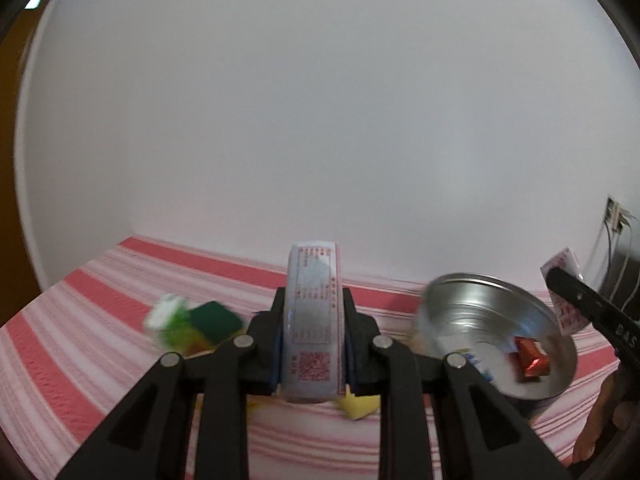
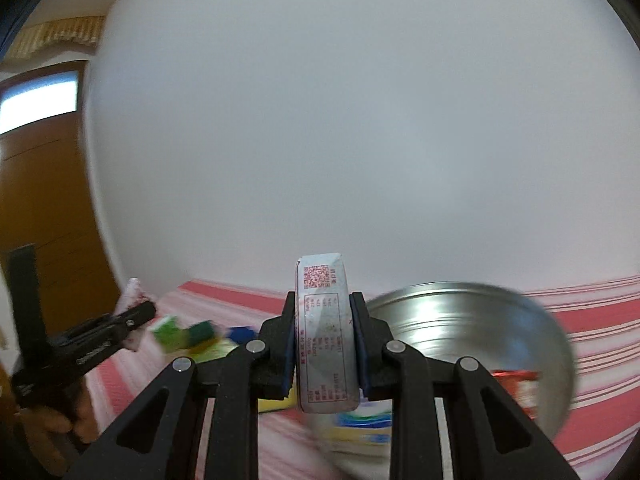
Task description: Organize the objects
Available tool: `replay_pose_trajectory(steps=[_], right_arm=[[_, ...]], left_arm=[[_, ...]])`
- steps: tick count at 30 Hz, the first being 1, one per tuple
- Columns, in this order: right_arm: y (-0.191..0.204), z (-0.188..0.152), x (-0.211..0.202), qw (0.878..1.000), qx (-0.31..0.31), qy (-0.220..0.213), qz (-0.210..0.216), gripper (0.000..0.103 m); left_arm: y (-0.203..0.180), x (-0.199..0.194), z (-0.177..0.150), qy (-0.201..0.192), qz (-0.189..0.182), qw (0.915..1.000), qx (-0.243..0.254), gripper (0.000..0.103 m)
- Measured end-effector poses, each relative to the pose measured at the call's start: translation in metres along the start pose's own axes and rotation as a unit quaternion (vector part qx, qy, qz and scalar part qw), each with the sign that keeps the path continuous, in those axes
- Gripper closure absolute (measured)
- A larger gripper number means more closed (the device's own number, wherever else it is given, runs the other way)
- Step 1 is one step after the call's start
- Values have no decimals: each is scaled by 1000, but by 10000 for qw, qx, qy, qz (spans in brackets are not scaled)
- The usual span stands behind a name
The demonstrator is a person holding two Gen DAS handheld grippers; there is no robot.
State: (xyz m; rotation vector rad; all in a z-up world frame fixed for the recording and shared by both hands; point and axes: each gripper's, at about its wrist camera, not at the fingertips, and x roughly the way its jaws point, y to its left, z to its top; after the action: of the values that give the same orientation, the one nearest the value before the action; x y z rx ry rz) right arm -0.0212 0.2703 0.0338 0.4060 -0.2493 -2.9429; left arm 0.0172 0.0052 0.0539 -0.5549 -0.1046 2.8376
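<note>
**Two packets lifted over the striped cloth**

The striped cloth [image 1: 80, 320] is carrying a metal bowl [image 1: 480, 312] holding a red candy [image 1: 530, 362]. The left gripper [image 1: 314, 316] is clamping a white packet [image 1: 314, 320] upright; the right gripper [image 2: 325, 328] is clamping another packet [image 2: 326, 332], both above the cloth beside the bowl.

A white packet printed in red [image 1: 314, 320] stands upright left of the tilted metal tin [image 1: 496, 332]; a second such packet [image 2: 326, 336] is before the tin, a red-wrapped sweet [image 1: 530, 364] inside it
</note>
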Motion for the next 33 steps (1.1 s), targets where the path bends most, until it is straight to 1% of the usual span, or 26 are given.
replay_pose_trajectory(steps=[3, 6, 9, 12, 18, 20, 25, 29, 30, 33], right_arm=[[-27, 5, -10, 9996, 131, -79, -250, 77], [-51, 7, -18, 9981, 101, -114, -595, 77], [-70, 6, -22, 9967, 173, -51, -786, 77], [-84, 5, -22, 9937, 75, -10, -1116, 77], [-109, 2, -11, 9900, 274, 127, -1377, 77], [-110, -1, -3, 9893, 285, 207, -1419, 77], [-111, -10, 22, 9861, 260, 566, -1537, 77], [-108, -13, 33, 9854, 329, 711, -1509, 77], [-120, -11, 35, 9854, 346, 734, -1497, 77], [-121, -12, 36, 9848, 303, 835, -1492, 77]], left_arm=[[-36, 8, 0, 38, -217, 9996, 167, 81], [-66, 17, -2, 142, -486, 9982, 310, 81], [-92, 29, -8, 323, -733, 9961, 374, 81], [-119, 41, -17, 568, -1001, 9926, 381, 81], [-179, 59, -32, 815, -1291, 9867, 552, 81], [-190, 61, -37, 856, -1328, 9855, 623, 81], [-212, 67, -48, 1042, -1355, 9821, 785, 81], [-215, 68, -54, 1094, -1267, 9814, 945, 81], [-214, 68, -53, 1106, -1259, 9814, 935, 81], [-214, 69, -56, 1146, -1252, 9804, 997, 81]])
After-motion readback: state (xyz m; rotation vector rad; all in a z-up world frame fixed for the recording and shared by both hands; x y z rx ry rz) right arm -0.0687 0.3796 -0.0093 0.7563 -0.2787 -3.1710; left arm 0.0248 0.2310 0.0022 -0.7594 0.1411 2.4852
